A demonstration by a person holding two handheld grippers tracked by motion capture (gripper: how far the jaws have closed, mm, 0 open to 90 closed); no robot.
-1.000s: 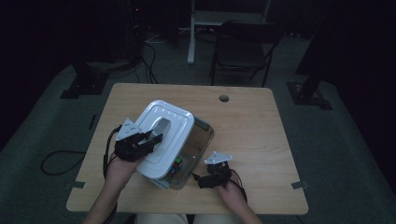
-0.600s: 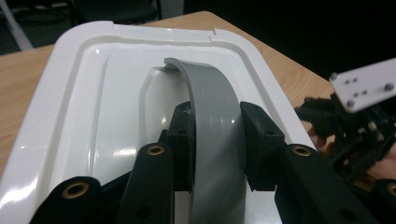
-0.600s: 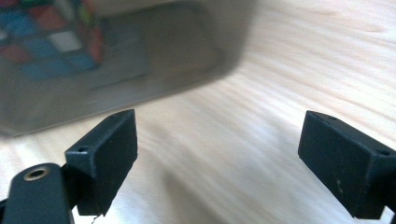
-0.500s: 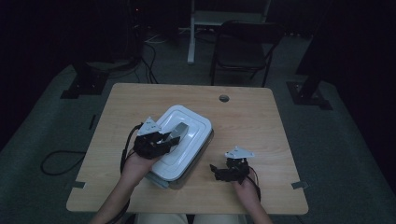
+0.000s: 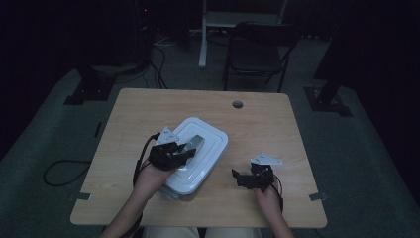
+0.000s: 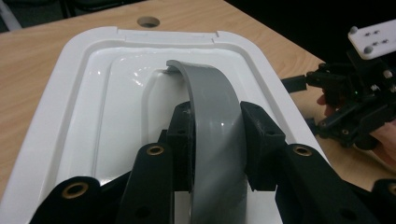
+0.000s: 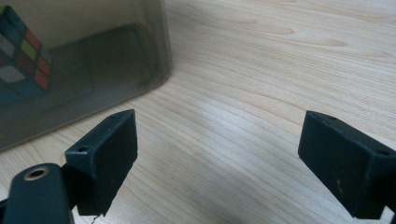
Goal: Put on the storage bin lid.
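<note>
A white lid (image 5: 208, 141) with a grey arched handle (image 6: 212, 107) lies flat on a smoky see-through box (image 7: 93, 60) at the middle front of the table. My left gripper (image 5: 185, 148) is shut on that handle, its pads pressed on both sides, as the left gripper view shows (image 6: 215, 140). Inside the box, behind its wall, is a colour cube (image 7: 23, 51). My right gripper (image 5: 240, 177) hovers low over bare wood to the right of the box, open with nothing between its fingers (image 7: 219, 154). It also appears at the right of the left gripper view (image 6: 327, 102).
The wooden table (image 5: 277, 129) has a round cable hole (image 5: 237, 104) near its far edge. A dark chair (image 5: 257, 49) and stand legs are on the floor beyond the table. Cables lie on the floor at the left.
The lid, held tilted above the box a second ago, has come down flat onto it with my left gripper. My right gripper has drawn away to the right of the box.
</note>
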